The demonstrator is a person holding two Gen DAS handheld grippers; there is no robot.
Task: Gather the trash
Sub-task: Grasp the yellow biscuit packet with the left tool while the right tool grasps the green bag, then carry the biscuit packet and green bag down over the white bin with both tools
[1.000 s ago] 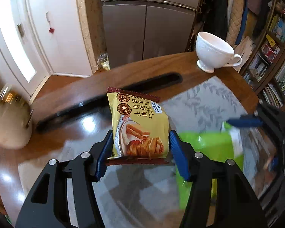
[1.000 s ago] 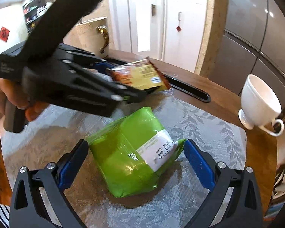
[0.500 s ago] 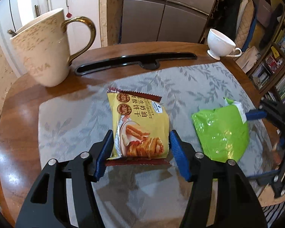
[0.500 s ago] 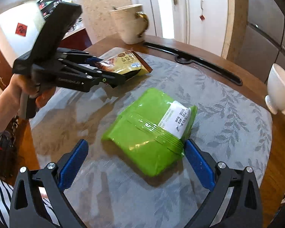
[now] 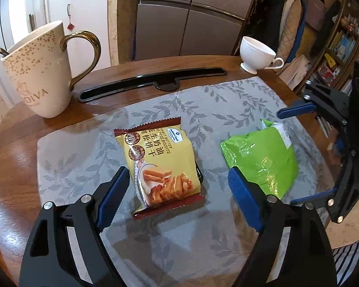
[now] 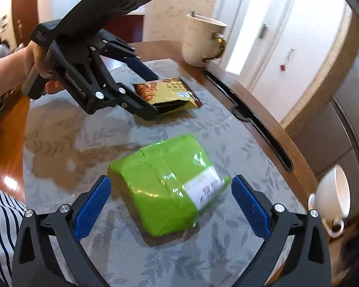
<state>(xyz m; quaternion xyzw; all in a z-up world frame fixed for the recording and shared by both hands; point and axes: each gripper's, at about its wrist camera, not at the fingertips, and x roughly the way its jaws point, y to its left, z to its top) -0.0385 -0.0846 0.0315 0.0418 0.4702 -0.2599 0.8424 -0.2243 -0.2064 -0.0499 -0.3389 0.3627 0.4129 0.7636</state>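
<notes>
A yellow biscuit packet [image 5: 160, 165] lies flat on the grey leaf-pattern mat [image 5: 227, 100]. My left gripper [image 5: 178, 177] straddles it, jaws opening, and the blue pads stand clear of the packet's sides. From the right wrist view the same packet [image 6: 172, 91] sits between the left gripper [image 6: 154, 94] fingers, with a hand on the handle. A green packet [image 6: 165, 184] with a white label lies on the mat between the wide jaws of my right gripper [image 6: 171, 183], untouched by either pad. The left wrist view shows the green packet [image 5: 260, 157] inside the right gripper [image 5: 289, 157].
A speckled mug [image 5: 38, 71] with a gold handle stands at the table's far left. A white teacup [image 5: 256, 53] sits at the far right edge. A long black bar [image 5: 153, 82] lies beyond the mat. Striped clothing [image 6: 2, 220] shows at the near edge.
My left gripper's jaws have spread and let go of the yellow packet, which now rests on the mat. The right gripper has rolled while staying over the green packet.
</notes>
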